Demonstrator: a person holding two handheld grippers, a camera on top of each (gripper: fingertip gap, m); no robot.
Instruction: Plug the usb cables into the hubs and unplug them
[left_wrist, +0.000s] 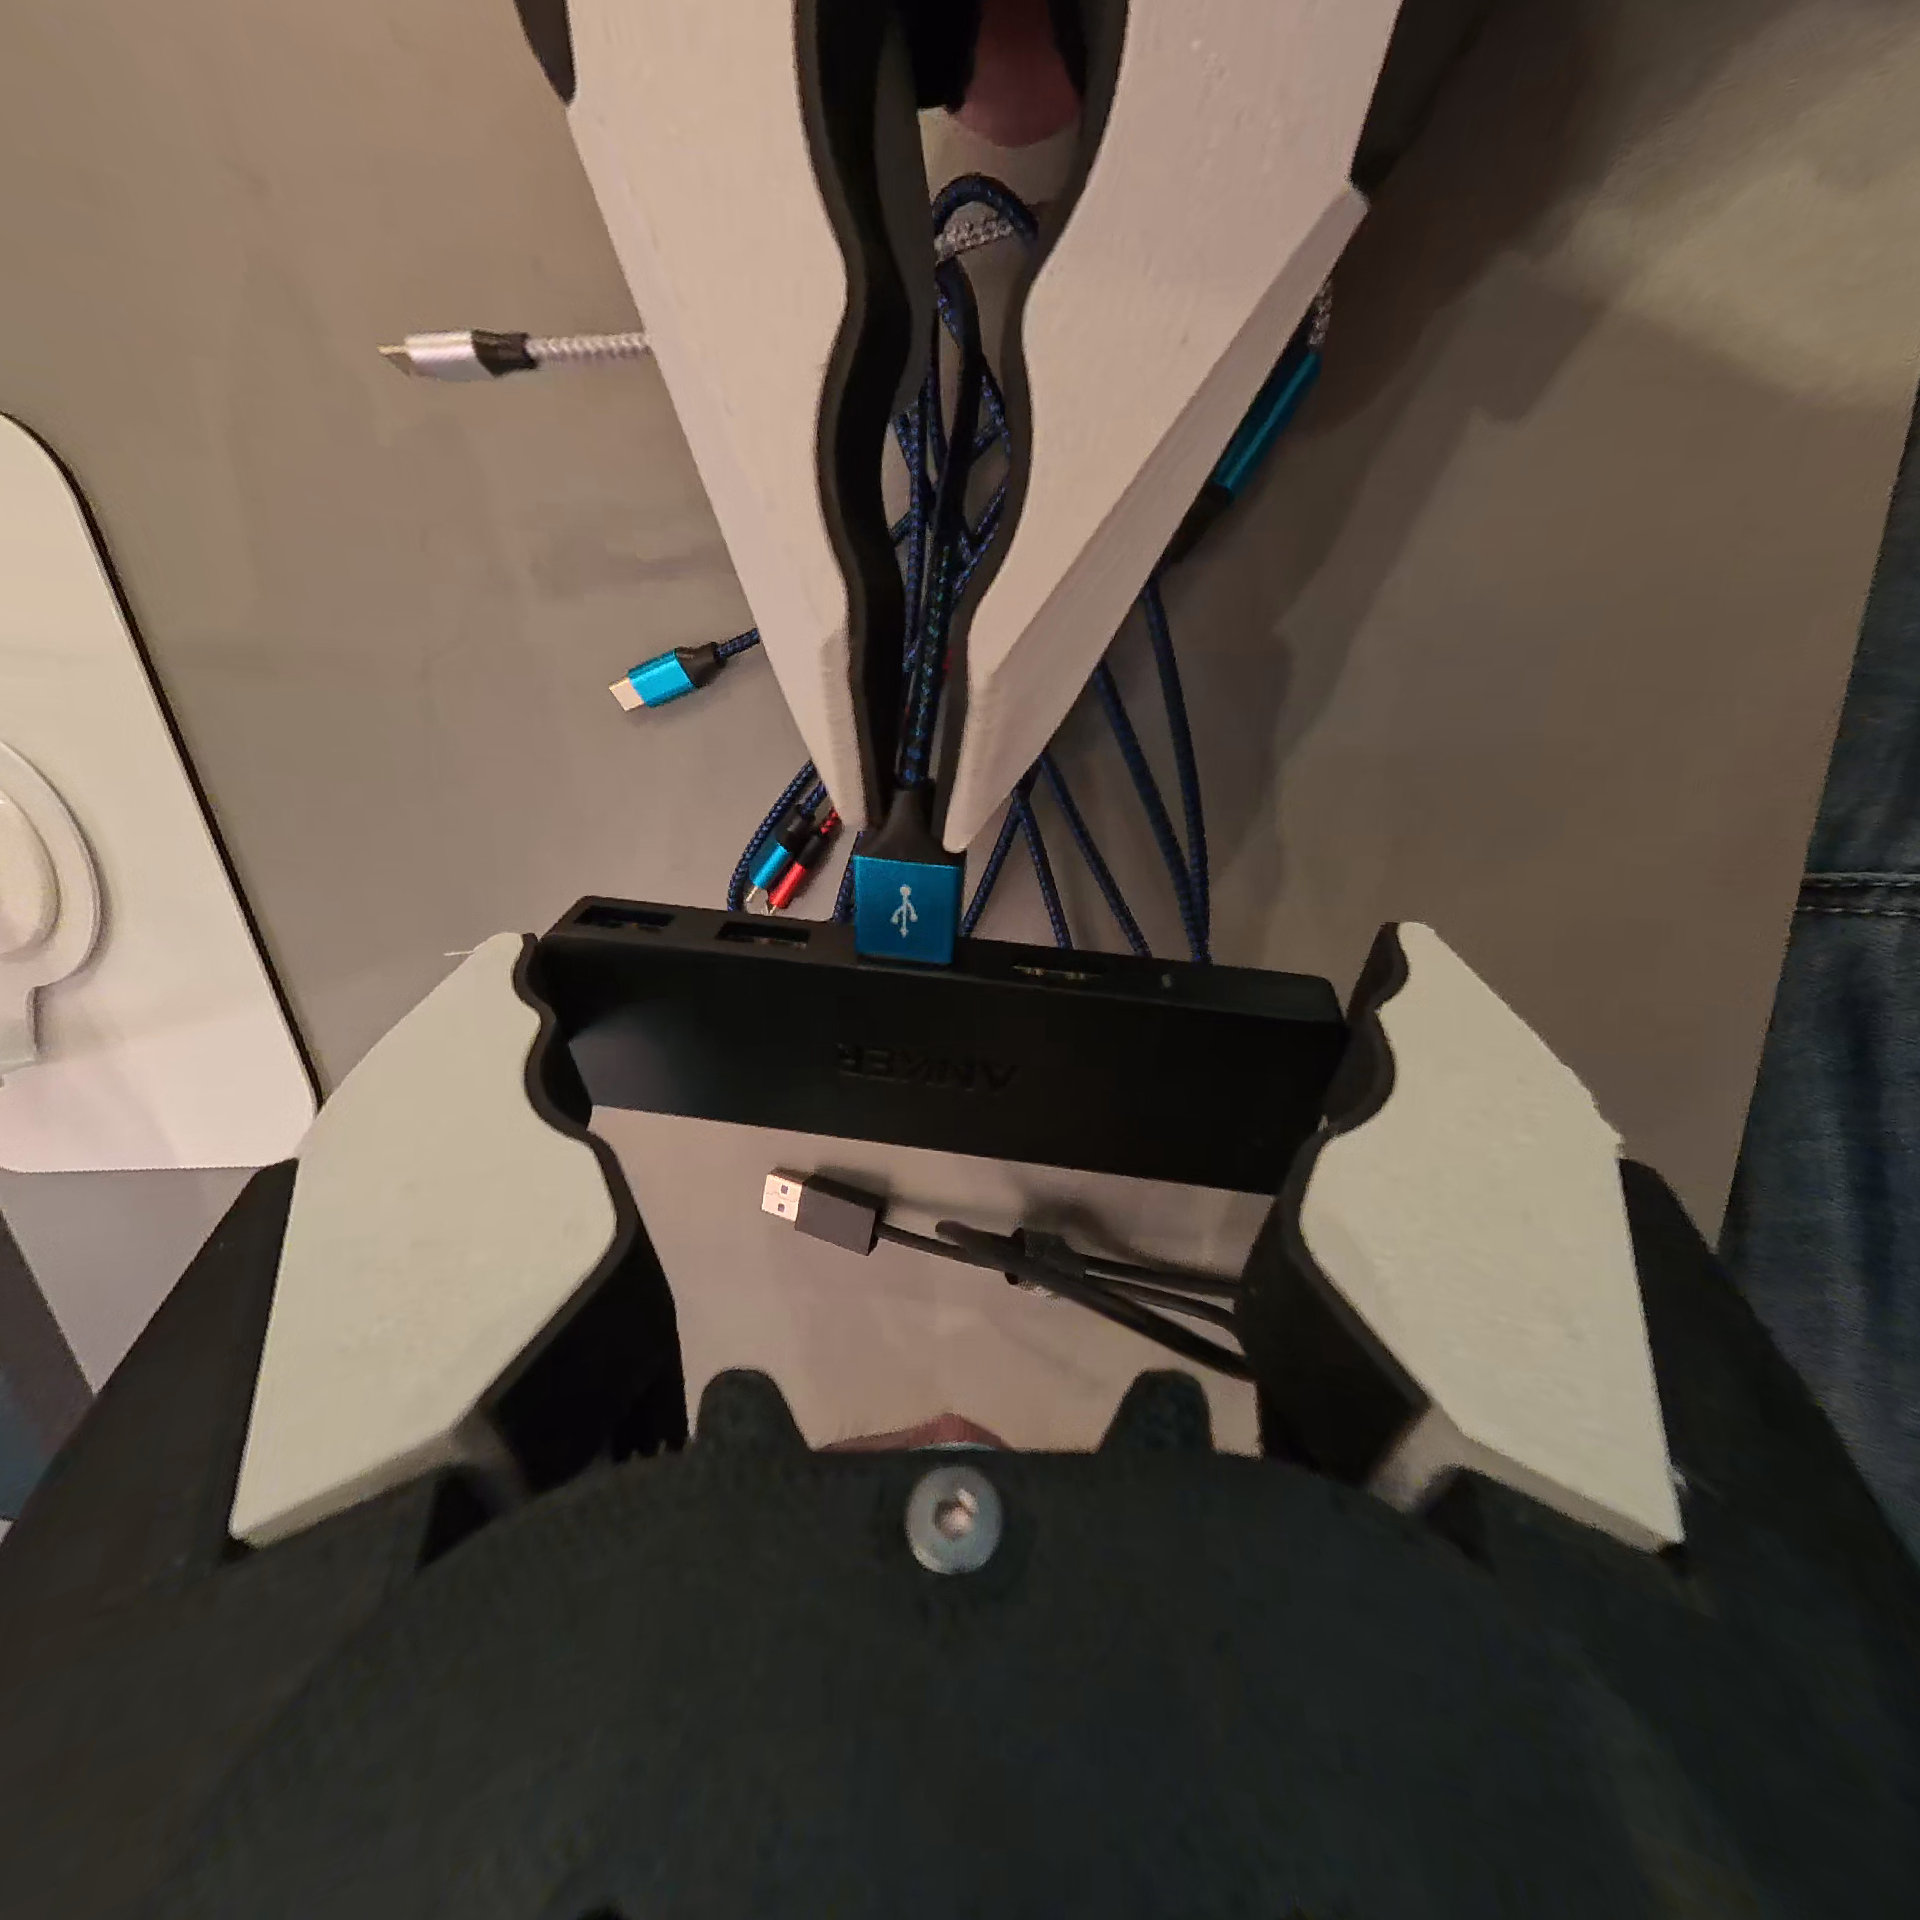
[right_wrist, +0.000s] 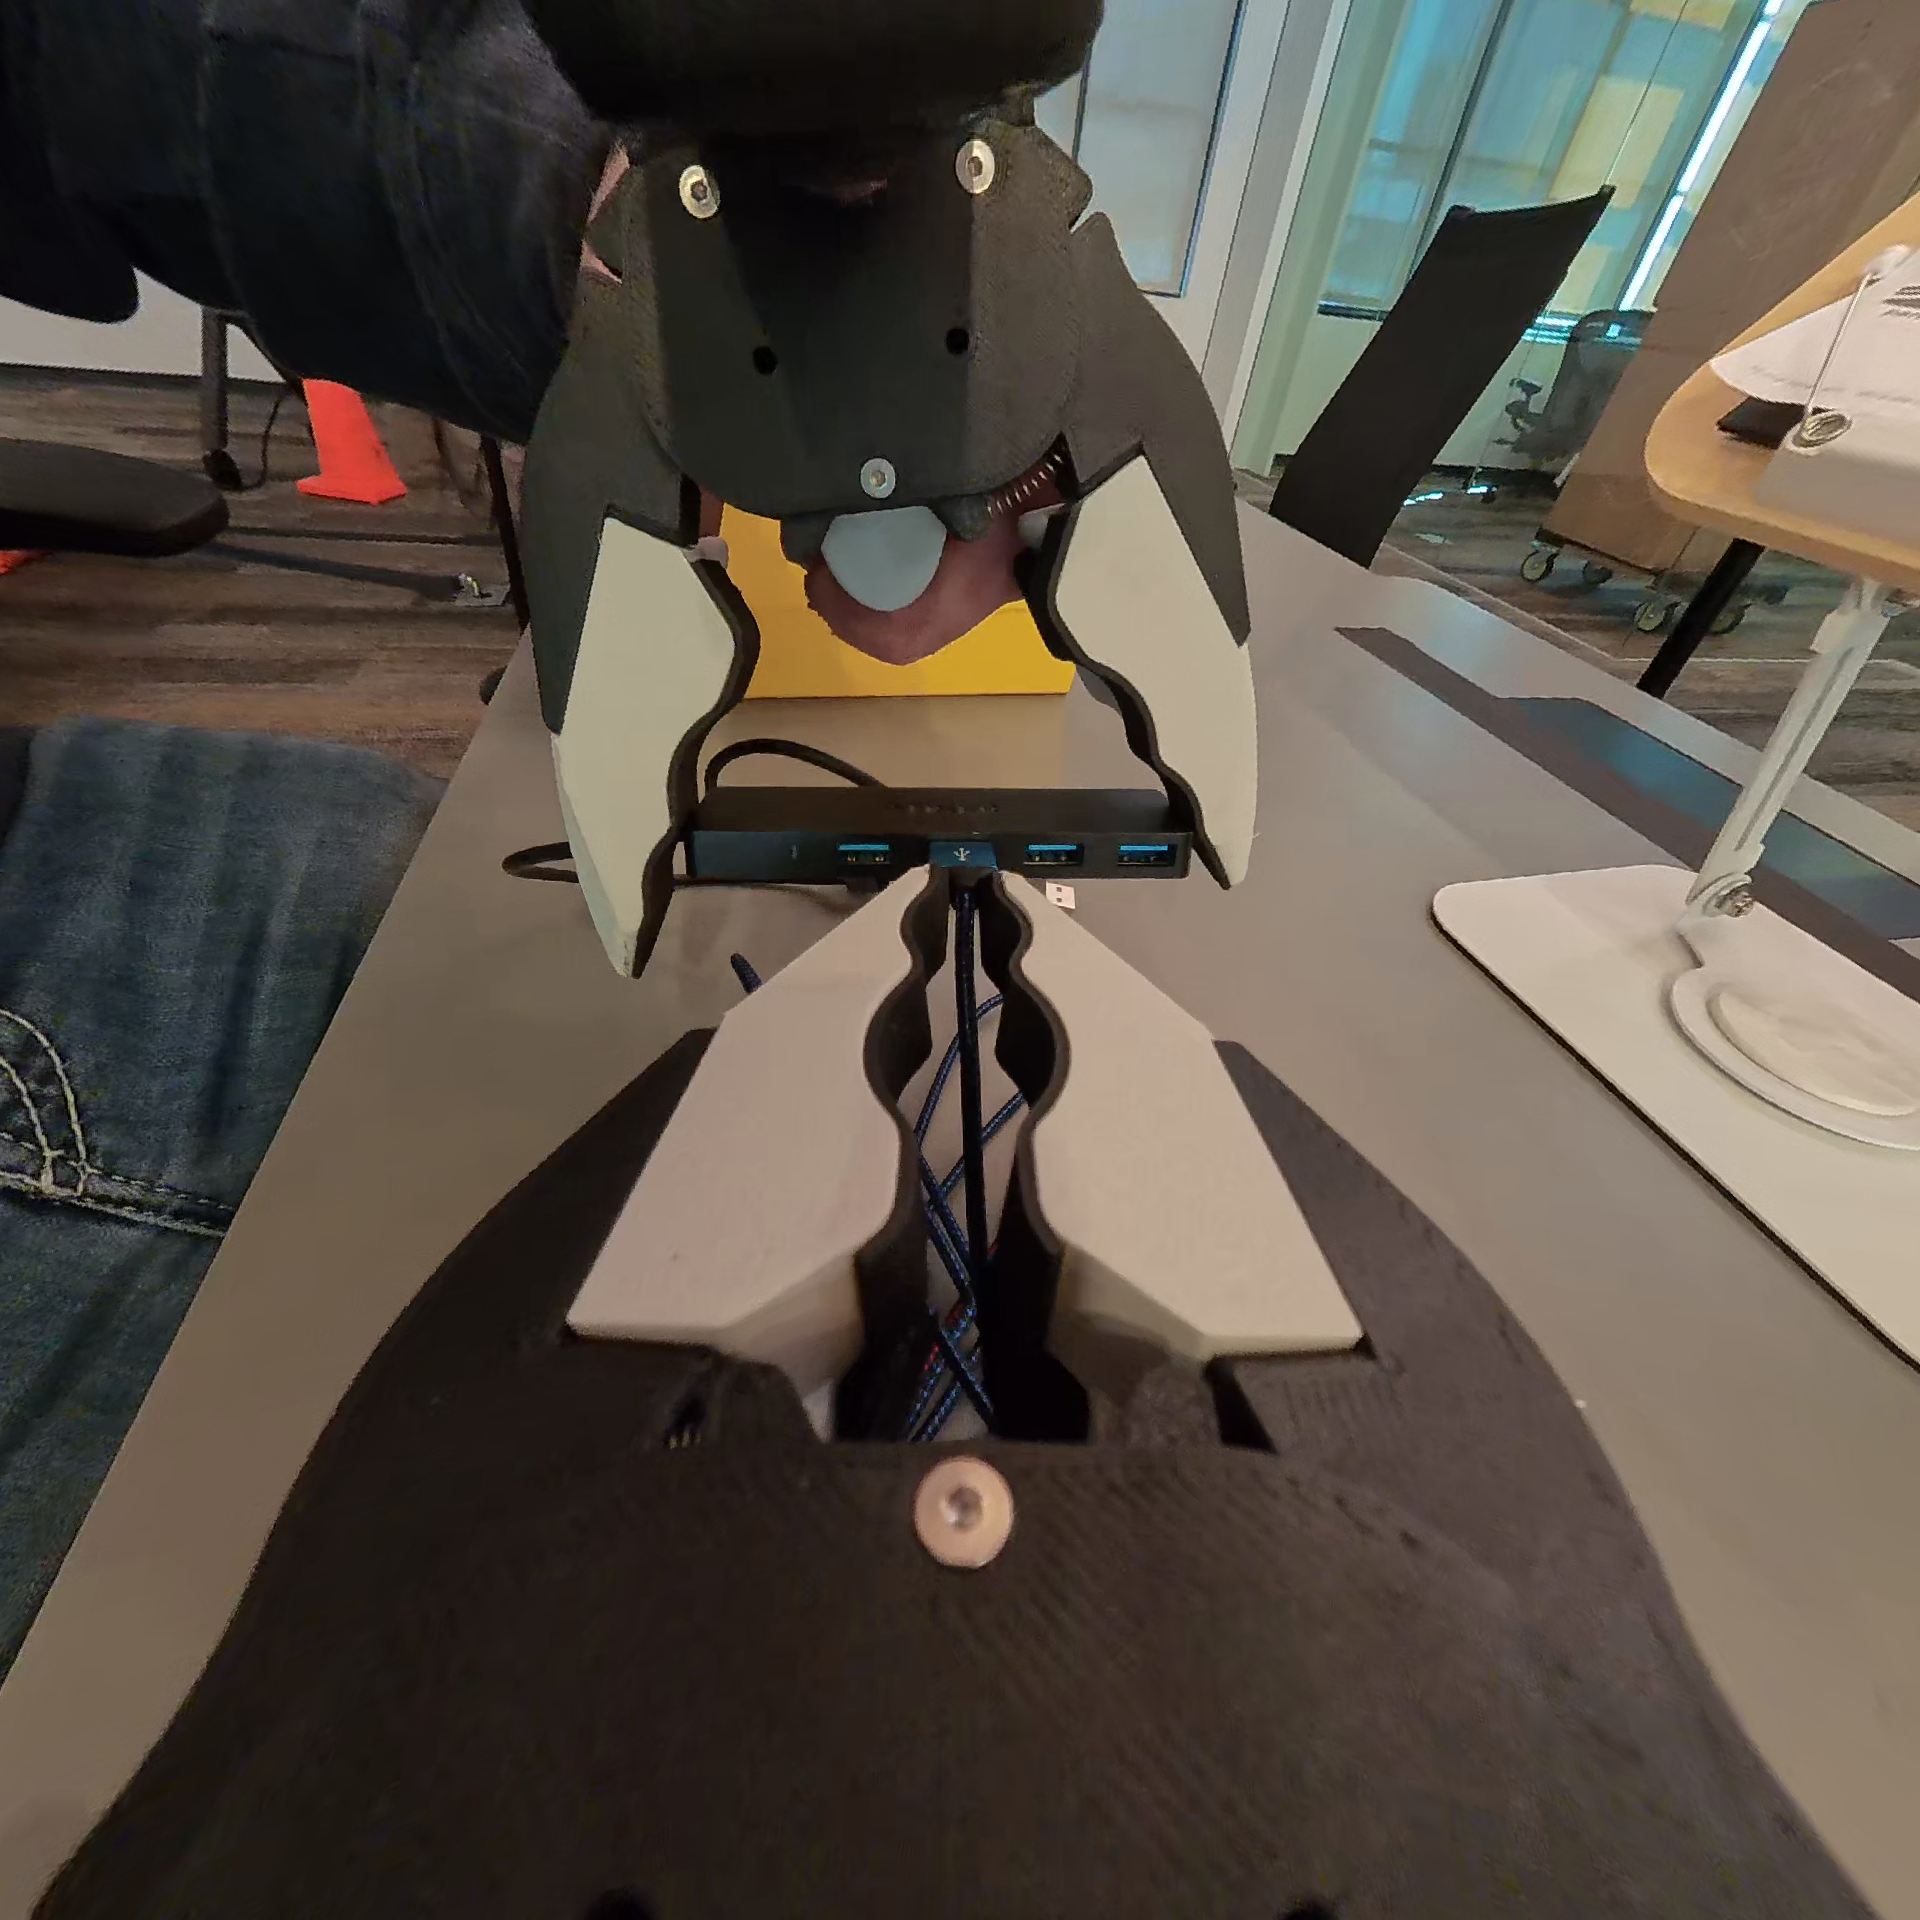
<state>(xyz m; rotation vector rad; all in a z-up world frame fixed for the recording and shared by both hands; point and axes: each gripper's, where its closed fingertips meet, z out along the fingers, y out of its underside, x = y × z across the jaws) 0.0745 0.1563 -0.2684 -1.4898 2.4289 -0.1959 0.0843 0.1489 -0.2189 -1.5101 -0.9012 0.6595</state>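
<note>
Two things matter to us: the black hub (left_wrist: 935, 1049) and the blue USB plug (left_wrist: 906, 906) seated in its front edge. We judge the hub light, rigid and slick, best clamped across its short ends; the plug is stiff, its braided cable (right_wrist: 968, 1049) limp, so we would grip at the strain relief. Hub's long axis runs crosswise; the plug points straight into it. Left gripper (left_wrist: 940, 1023) spans the hub just above the surface (right_wrist: 1299, 1039); right gripper (right_wrist: 964, 896) is pinched narrow on the cable.
</note>
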